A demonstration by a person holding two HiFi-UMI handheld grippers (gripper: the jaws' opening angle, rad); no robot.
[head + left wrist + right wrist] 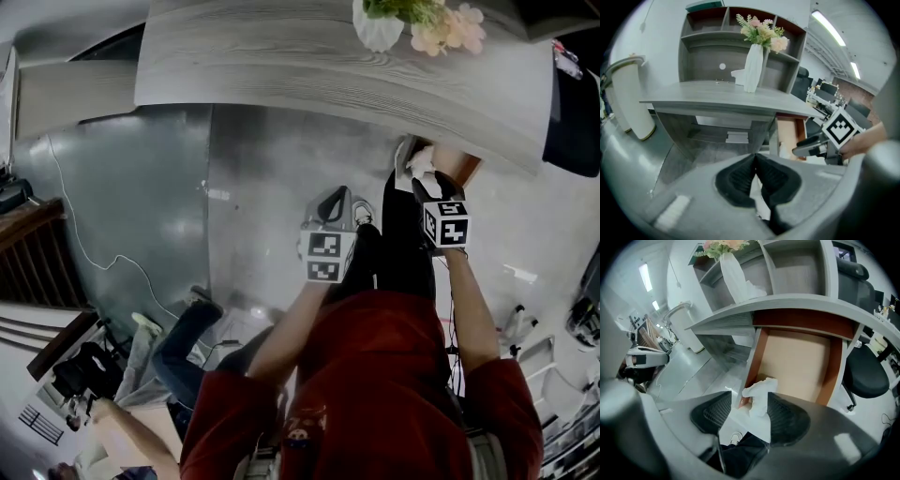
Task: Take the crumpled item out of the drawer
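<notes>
Because the drawer (797, 359) is pulled out from under the top of the bench (281, 56), its pale bottom lies open from above, and the right hand-held gripper (751, 401) can point down into it at a slant. Its jaws stand wide apart, and the crumpled item (760, 389), a white wad of paper or tissue, sits between them at the near left corner of the drawer. The wad leans on one pad while the other pad is clearly apart from it, so I judge that it is not gripped. Whether it rests on the drawer bottom or hangs on that pad, I cannot tell. I think such a wide opening suits a loose, bulky thing, since both pads can pass around it before they press. The left hand-held gripper (755, 159) has its pads together at the tips with nothing that I can make out between them. It is held low and to the side, probably because one gripper is enough here and the way to the drawer must stay free. On the bench top a white vase (753, 65) with flowers stands well apart from both.
</notes>
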